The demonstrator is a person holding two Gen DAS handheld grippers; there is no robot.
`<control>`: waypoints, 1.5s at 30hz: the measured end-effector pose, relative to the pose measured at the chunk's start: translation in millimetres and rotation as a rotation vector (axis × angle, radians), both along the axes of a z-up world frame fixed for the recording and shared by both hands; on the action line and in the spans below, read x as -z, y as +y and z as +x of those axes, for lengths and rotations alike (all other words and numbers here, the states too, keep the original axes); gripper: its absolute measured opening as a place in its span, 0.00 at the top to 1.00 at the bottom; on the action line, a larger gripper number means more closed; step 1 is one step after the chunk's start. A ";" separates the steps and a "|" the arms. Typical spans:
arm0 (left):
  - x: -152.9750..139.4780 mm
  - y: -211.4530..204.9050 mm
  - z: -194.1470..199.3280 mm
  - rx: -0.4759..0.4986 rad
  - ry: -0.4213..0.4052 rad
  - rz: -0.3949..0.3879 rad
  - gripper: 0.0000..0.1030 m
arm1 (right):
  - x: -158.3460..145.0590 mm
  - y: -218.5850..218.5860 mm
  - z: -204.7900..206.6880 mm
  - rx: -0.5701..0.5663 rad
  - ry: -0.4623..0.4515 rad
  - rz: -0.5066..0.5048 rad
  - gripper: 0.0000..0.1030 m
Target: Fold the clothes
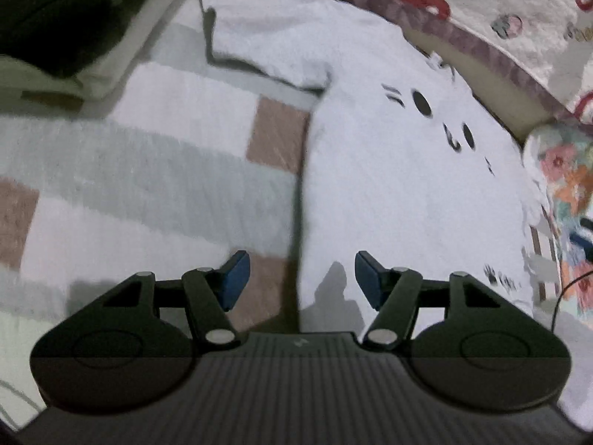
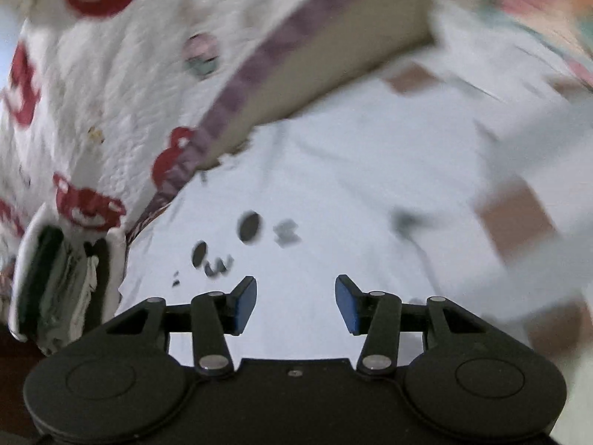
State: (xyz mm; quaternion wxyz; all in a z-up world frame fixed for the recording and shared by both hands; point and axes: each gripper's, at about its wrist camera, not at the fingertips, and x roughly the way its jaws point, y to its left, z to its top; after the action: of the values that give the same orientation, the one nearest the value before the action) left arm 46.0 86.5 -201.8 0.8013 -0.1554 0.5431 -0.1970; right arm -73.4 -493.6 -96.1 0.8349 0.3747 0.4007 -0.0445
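Now between folds: white cotton T-shirt with black cartoon face lies flat on checked white-grey-brown bedsheet, filling 12-to-3 o'clock. Left gripper over shirt's side edge, jaws apart, empty. Right gripper jaws apart, empty, above shirt. Next: pinch edge, both sides. Containers: none seen.

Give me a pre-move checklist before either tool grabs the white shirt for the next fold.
1. Left tool empty and open: ok.
2. Right tool empty and open: ok.
3. White shirt spread flat on the checked bedspread: ok, with light wrinkles.
4. Shirt's straight side edge in the left tool's view: ok, it runs up between the pads.
5. Sleeve laid out: ok.
6. Hem visible in either view: cannot tell, the right view is blurred.
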 end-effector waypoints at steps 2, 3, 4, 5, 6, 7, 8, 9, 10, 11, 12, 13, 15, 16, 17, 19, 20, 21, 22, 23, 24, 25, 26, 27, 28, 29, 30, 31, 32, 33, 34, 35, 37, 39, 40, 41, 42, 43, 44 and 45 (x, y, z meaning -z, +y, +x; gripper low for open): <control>-5.9 -2.6 -7.2 0.022 0.015 -0.014 0.40 | 4.6 -0.9 -38.9 0.038 0.015 0.059 0.46; -8.8 -2.6 -10.0 0.024 0.024 -0.029 0.40 | 6.9 -1.4 -58.4 0.057 0.022 0.088 0.46; -11.1 -2.2 -13.1 0.023 0.033 -0.048 0.40 | 7.7 -0.5 -74.0 0.061 0.028 0.091 0.46; -12.1 -2.1 -16.1 0.022 0.050 -0.068 0.40 | 8.5 0.3 -89.6 0.064 0.034 0.094 0.46; -12.9 -2.0 -19.2 0.020 0.067 -0.089 0.40 | 9.3 1.2 -105.1 0.068 0.040 0.097 0.45; -12.5 -4.0 -22.1 0.034 0.096 -0.112 0.41 | 12.4 1.6 -117.2 0.064 0.054 0.105 0.45; -12.1 -6.7 -25.3 0.041 0.116 -0.125 0.41 | 15.6 2.0 -129.4 0.060 0.069 0.113 0.45; -11.8 -9.5 -28.4 0.048 0.136 -0.136 0.41 | 20.6 4.4 -139.2 0.058 0.088 0.123 0.45; -12.5 -13.1 -30.2 0.056 0.140 -0.138 0.41 | 24.9 5.8 -148.3 0.063 0.098 0.130 0.45; -15.0 -17.1 -33.1 0.072 0.131 -0.124 0.41 | 28.3 6.6 -155.1 0.072 0.095 0.148 0.45; -17.6 -21.2 -36.1 0.088 0.122 -0.109 0.41 | 31.7 7.3 -162.0 0.080 0.093 0.165 0.45; -20.5 -23.1 -40.0 0.100 0.110 -0.085 0.41 | 35.1 8.0 -168.8 0.089 0.090 0.182 0.45; -26.3 -26.8 -48.0 0.125 0.085 -0.037 0.40 | 43.8 12.6 -174.8 0.076 0.076 0.216 0.45; -27.4 -26.8 -51.3 0.129 0.084 -0.026 0.40 | 48.6 15.4 -175.8 0.065 0.072 0.227 0.43; -27.0 -23.7 -53.6 0.122 0.092 -0.029 0.40 | 55.4 18.2 -174.2 0.061 0.077 0.230 0.42; -26.0 -17.2 -58.3 0.105 0.108 -0.036 0.40 | 70.7 21.7 -172.1 0.064 0.088 0.240 0.40; -25.6 -12.4 -60.6 0.093 0.115 -0.042 0.40 | 79.2 22.2 -171.7 0.071 0.093 0.246 0.40; -25.6 -7.1 -62.9 0.080 0.124 -0.050 0.40 | 86.1 22.3 -170.9 0.089 0.100 0.248 0.40; -26.0 -1.8 -66.0 0.065 0.135 -0.062 0.40 | 90.7 21.9 -171.5 0.095 0.091 0.256 0.40; -26.5 3.5 -69.2 0.050 0.146 -0.074 0.40 | 95.1 21.4 -171.5 0.100 0.075 0.263 0.40; -27.4 10.3 -73.3 0.039 0.152 -0.093 0.39 | 97.2 22.0 -170.9 0.100 0.066 0.266 0.40; -26.9 15.6 -77.8 0.030 0.159 -0.112 0.38 | 99.4 22.5 -170.4 0.100 0.057 0.268 0.40; -26.3 20.9 -82.2 0.021 0.165 -0.131 0.38 | 101.5 23.1 -169.8 0.100 0.048 0.270 0.40; -23.7 27.0 -85.9 0.006 0.176 -0.148 0.38 | 103.7 23.6 -169.2 0.100 0.039 0.272 0.40; -20.6 32.1 -87.2 -0.014 0.187 -0.159 0.38 | 103.8 25.4 -168.3 0.095 0.027 0.278 0.40; -17.3 37.7 -86.7 -0.059 0.197 -0.169 0.37 | 100.8 28.6 -166.2 0.074 0.019 0.264 0.41; -15.9 41.2 -85.8 -0.098 0.193 -0.165 0.37 | 97.3 31.2 -163.1 0.044 0.017 0.239 0.49; -14.5 44.5 -84.9 -0.137 0.189 -0.161 0.37 | 90.9 34.9 -160.4 0.014 0.008 0.197 0.68; -13.7 44.9 -84.7 -0.146 0.182 -0.152 0.37 | 84.4 38.6 -157.7 -0.016 -0.002 0.155 0.79; -13.3 44.6 -85.3 -0.143 0.181 -0.146 0.37 | 78.0 42.3 -154.9 -0.047 -0.011 0.113 0.94; -13.1 43.8 -86.3 -0.134 0.182 -0.150 0.37 | 70.6 43.1 -154.6 -0.044 -0.044 0.099 0.94; -12.2 43.0 -86.9 -0.123 0.188 -0.166 0.37 | 63.2 43.8 -154.3 -0.041 -0.077 0.085 0.94; -9.2 41.2 -87.0 -0.107 0.205 -0.211 0.36 | 49.9 42.0 -154.2 -0.013 -0.124 0.076 0.94; -10.4 36.5 -87.0 -0.086 0.188 -0.211 0.36 | 37.3 41.2 -151.7 -0.004 -0.155 0.038 0.94; -11.9 35.4 -87.9 -0.077 0.174 -0.229 0.36 | 32.7 40.7 -149.9 0.000 -0.167 0.026 0.94; -13.4 34.4 -88.8 -0.069 0.160 -0.249 0.38 | 28.0 40.1 -148.2 0.003 -0.179 0.015 0.94; -15.0 33.3 -89.7 -0.061 0.146 -0.269 0.38 | 23.8 38.8 -146.3 0.004 -0.191 0.009 0.94; -17.5 31.7 -90.7 -0.061 0.117 -0.291 0.43 | 20.8 37.8 -144.4 -0.001 -0.201 0.001 0.94; -20.9 28.8 -90.7 -0.046 0.084 -0.298 0.47 | 20.5 38.4 -141.0 -0.026 -0.197 -0.003 0.94; -23.5 28.6 -90.3 -0.025 0.061 -0.285 0.47 | 20.2 39.0 -137.5 -0.051 -0.193 -0.007 0.95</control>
State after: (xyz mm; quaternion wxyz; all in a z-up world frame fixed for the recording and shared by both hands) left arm -44.3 115.1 -178.3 0.7566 -0.2803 0.5318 -0.2573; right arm -210.9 -454.6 -116.3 0.8719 0.3640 0.3274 0.0115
